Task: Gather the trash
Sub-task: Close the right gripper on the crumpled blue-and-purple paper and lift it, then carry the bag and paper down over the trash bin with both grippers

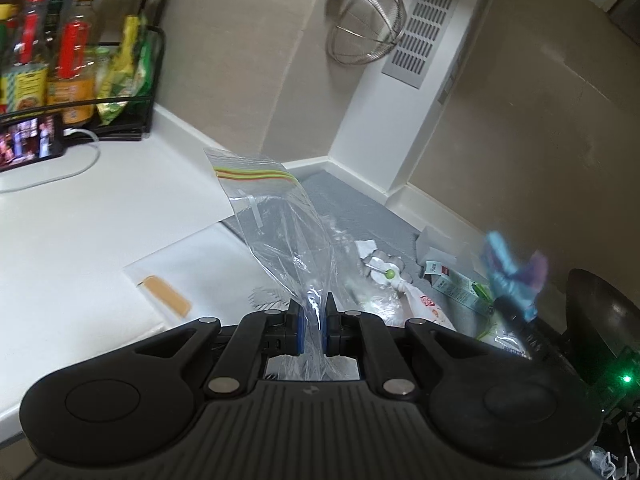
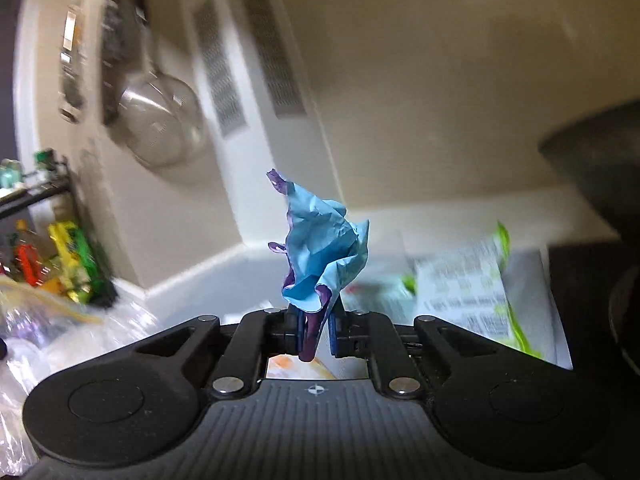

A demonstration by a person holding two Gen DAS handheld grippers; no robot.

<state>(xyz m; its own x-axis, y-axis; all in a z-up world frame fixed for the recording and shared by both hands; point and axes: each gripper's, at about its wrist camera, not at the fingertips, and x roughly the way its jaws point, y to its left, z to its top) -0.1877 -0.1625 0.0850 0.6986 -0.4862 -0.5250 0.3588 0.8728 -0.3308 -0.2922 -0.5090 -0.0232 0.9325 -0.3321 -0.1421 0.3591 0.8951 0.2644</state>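
Two claws clamped — left claw (image 1: 312,326): zip bag (image 1: 276,220) | right claw (image 2: 315,330): blue wrapper (image 2: 320,256)

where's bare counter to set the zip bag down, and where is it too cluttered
Free: the white counter between the phone with its cable and the white sheet. Crowded: the grey mat by the corner, strewn with wrappers and a small carton, near the dark pan.
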